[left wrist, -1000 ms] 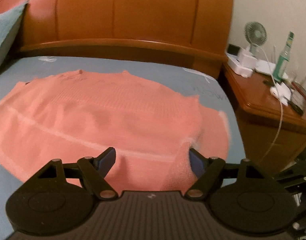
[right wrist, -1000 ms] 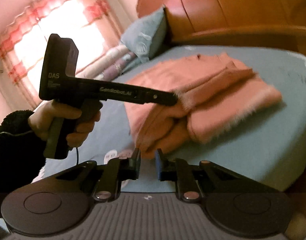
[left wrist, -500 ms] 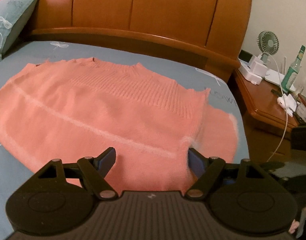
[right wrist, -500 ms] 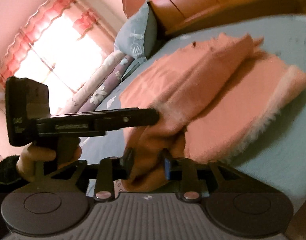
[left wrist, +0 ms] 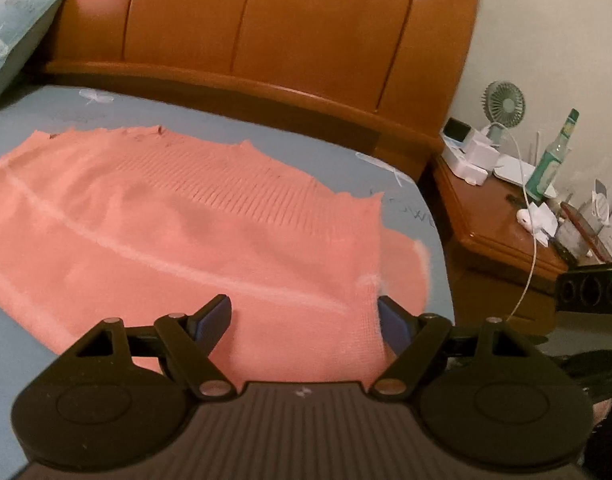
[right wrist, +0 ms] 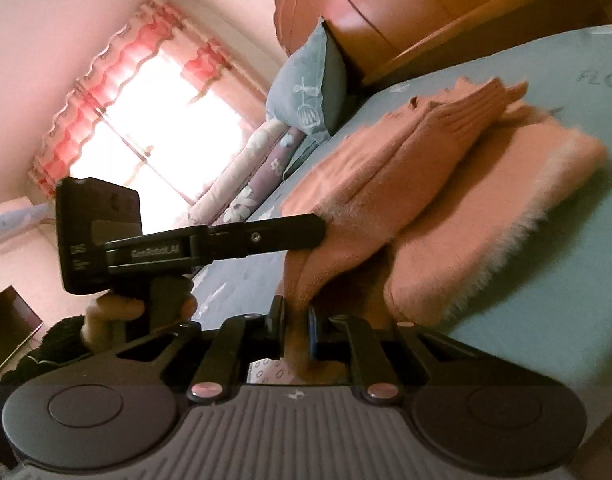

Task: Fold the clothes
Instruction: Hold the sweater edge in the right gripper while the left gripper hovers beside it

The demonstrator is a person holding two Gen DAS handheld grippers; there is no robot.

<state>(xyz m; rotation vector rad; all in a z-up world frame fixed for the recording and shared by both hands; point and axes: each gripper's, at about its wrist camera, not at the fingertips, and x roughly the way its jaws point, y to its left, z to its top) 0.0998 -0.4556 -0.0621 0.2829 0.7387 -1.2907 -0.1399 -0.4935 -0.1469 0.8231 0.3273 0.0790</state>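
My right gripper [right wrist: 296,330] pinches the near edge of the fuzzy salmon-pink knitted sweater [left wrist: 194,232], which lies partly folded near the bed's [left wrist: 406,184] corner. My left fingers [left wrist: 214,314] stand spread, straddling cloth. Pulling one-handed could drag the folds apart.

I'm seeing warm, dim light ahead of my left gripper, with glare on the headboard [left wrist: 306,28] and soft blur throughout. Off my right gripper's left, the window [right wrist: 146,120] blows out white. Fisheye bending and dark corners frame both views.
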